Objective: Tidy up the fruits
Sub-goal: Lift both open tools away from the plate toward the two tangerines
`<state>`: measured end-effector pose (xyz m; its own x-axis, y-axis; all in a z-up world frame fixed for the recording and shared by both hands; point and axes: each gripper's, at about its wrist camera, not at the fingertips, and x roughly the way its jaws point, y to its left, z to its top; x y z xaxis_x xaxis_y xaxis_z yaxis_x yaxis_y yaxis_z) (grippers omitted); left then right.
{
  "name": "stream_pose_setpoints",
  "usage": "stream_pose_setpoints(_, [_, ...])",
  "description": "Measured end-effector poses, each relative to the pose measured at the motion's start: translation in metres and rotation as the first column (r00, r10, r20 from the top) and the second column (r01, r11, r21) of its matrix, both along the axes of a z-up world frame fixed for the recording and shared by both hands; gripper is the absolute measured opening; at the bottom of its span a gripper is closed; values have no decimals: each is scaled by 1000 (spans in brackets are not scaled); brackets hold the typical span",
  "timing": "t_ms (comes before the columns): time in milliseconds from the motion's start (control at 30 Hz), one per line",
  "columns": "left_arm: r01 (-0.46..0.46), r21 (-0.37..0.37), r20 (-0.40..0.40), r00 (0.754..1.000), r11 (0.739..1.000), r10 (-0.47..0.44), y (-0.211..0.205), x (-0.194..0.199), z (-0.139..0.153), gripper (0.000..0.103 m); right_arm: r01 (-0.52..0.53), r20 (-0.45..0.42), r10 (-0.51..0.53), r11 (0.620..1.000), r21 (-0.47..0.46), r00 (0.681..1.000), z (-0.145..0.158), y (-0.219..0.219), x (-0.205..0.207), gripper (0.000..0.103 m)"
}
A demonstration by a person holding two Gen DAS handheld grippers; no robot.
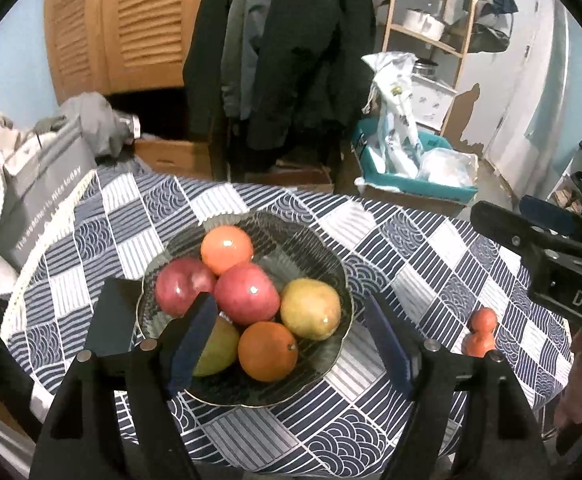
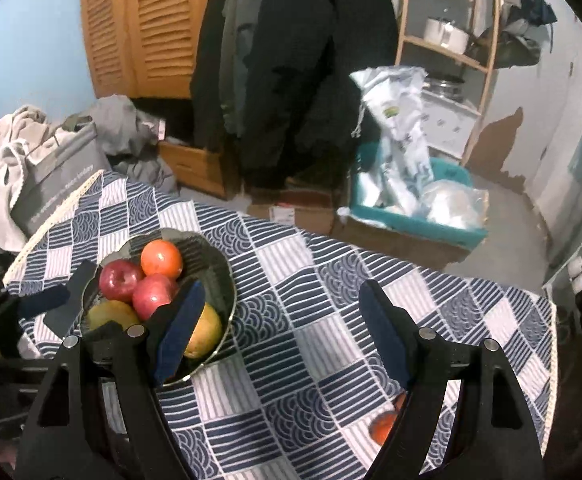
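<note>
Both grippers' fingers spread and empty above the fruit-filled dark ribbed glass bowl (image 1: pixel 331 276), the small orange gourd-shaped piece (image 1: pixel 479 332) at lower right needs collecting next.

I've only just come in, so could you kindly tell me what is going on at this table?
A person is sorting fruit with a hand-held gripper in each hand. The glass bowl on the checked tablecloth already holds six pieces: apples, oranges and yellowish fruit. The left hand-held gripper hangs open above the bowl, holding nothing. The right hand-held gripper is also open and empty, over bare cloth. One small orange gourd-shaped piece remains on the cloth outside the bowl.
</note>
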<state>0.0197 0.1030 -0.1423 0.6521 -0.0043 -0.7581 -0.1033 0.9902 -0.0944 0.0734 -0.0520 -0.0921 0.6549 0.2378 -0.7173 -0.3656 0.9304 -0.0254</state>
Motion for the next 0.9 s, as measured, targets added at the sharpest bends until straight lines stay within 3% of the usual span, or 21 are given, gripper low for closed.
stream_pose_setpoints(800, [88,84,114,989,993,-97,-63,-12,53,82,74,74,-77,996,44,994,37,-80,-50,80])
stream_pose_setpoints(900, [101,92,121,986,991,-112,-72,-12,56,86,87,75,-91,995,53,993,38,-90,-55,80])
